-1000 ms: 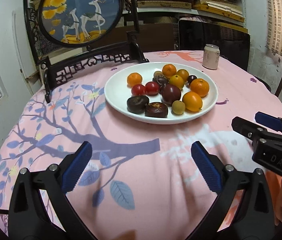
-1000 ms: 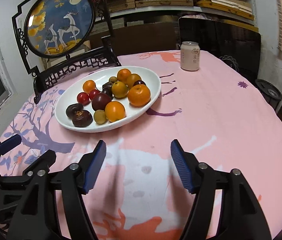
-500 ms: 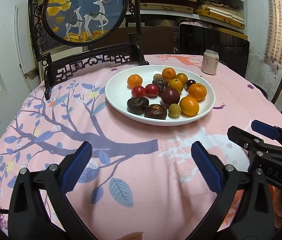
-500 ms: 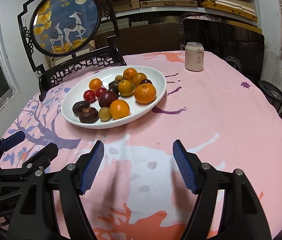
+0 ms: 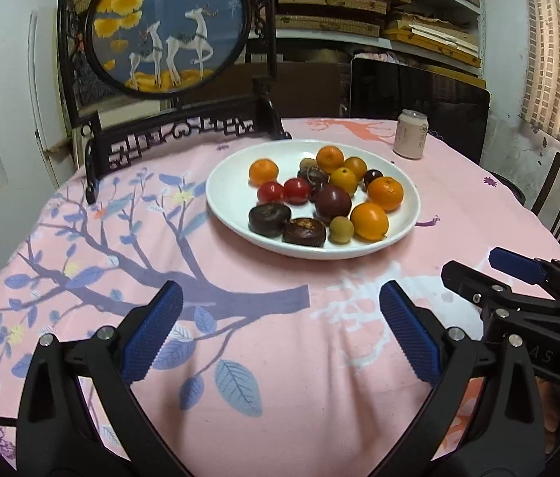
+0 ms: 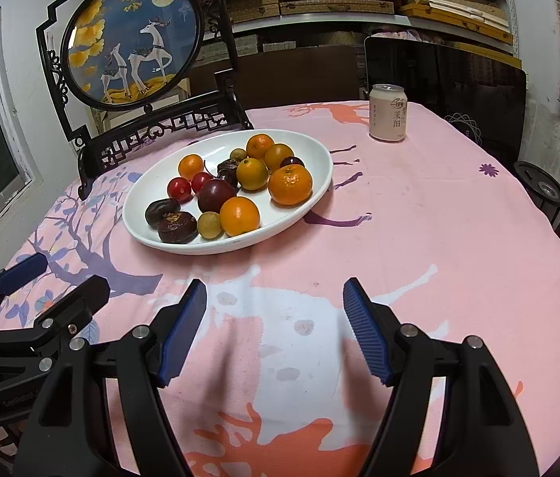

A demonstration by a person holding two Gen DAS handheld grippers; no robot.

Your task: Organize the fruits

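Both views have lifted over the last second; our left claw (image 5: 276,334) and right claw (image 6: 274,332) hang released, empty. Fruits (image 6: 240,189) lie heaped on the plate (image 6: 312,151) at twelve o'clock.

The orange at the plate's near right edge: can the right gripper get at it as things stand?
Probably yes. The right gripper is open and empty, only bare tablecloth lies between it and the plate, and the orange sits by the near rim with a small green fruit beside it.
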